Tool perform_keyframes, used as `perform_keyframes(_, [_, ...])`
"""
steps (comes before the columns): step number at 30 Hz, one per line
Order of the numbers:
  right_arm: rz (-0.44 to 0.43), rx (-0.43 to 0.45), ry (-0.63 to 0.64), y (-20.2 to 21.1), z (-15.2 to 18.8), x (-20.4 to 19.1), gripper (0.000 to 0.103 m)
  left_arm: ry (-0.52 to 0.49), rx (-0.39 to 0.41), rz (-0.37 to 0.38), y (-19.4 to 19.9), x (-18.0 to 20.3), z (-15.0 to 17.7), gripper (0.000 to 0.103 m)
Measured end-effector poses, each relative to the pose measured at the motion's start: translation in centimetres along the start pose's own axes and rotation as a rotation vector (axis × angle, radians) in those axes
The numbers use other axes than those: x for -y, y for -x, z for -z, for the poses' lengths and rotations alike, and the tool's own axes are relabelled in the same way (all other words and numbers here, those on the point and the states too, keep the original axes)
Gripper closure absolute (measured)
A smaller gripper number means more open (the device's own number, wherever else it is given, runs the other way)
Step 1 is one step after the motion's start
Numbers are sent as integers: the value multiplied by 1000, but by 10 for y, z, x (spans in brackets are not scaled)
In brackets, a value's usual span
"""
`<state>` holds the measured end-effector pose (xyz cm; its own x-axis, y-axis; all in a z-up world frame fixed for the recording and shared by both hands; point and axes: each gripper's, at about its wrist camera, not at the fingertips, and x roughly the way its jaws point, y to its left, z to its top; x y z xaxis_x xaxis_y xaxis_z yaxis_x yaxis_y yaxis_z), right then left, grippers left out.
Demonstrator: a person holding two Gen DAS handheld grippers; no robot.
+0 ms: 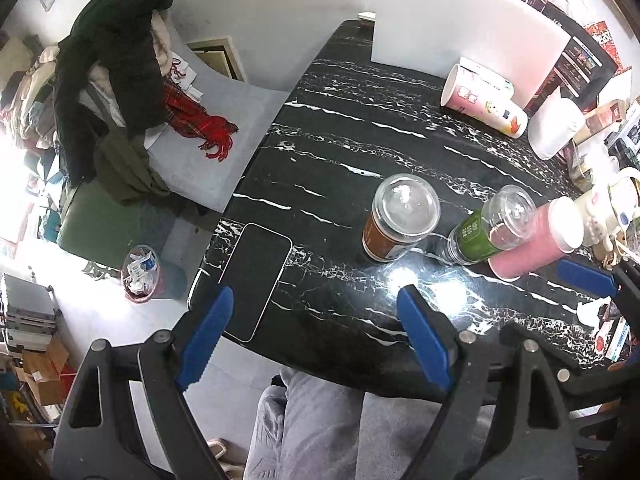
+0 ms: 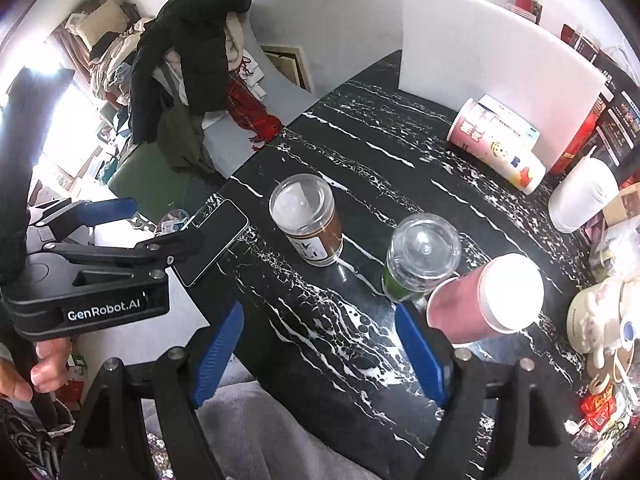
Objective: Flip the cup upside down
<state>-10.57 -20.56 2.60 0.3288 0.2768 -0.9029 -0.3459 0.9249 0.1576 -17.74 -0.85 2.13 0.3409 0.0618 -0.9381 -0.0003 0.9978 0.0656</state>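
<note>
Three cups stand upside down in a row on the black marble table (image 1: pixel 360 120): a clear cup with a brown sleeve (image 1: pixel 394 220) (image 2: pixel 310 224), a clear cup with a green sleeve (image 1: pixel 490 226) (image 2: pixel 418 258), and a pink paper cup (image 1: pixel 532 238) (image 2: pixel 478 300). A printed white-and-pink cup (image 1: pixel 482 100) (image 2: pixel 496 142) lies on its side at the back. My left gripper (image 1: pixel 316 332) is open and empty over the table's near edge. My right gripper (image 2: pixel 320 352) is open and empty, its right finger close beside the pink cup.
A black phone (image 1: pixel 256 280) (image 2: pixel 214 242) lies at the table's near left edge. A white board (image 2: pixel 492 64) stands at the back. Boxes, a white jar (image 2: pixel 580 194) and a cream teapot (image 2: pixel 600 320) crowd the right side. A sofa with clothes is to the left.
</note>
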Motion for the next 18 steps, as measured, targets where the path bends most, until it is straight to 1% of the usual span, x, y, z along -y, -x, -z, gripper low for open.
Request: perform_keyframes(18, [-22, -3, -11, 0, 7, 6, 24, 6, 5, -36, 3, 2, 1, 20])
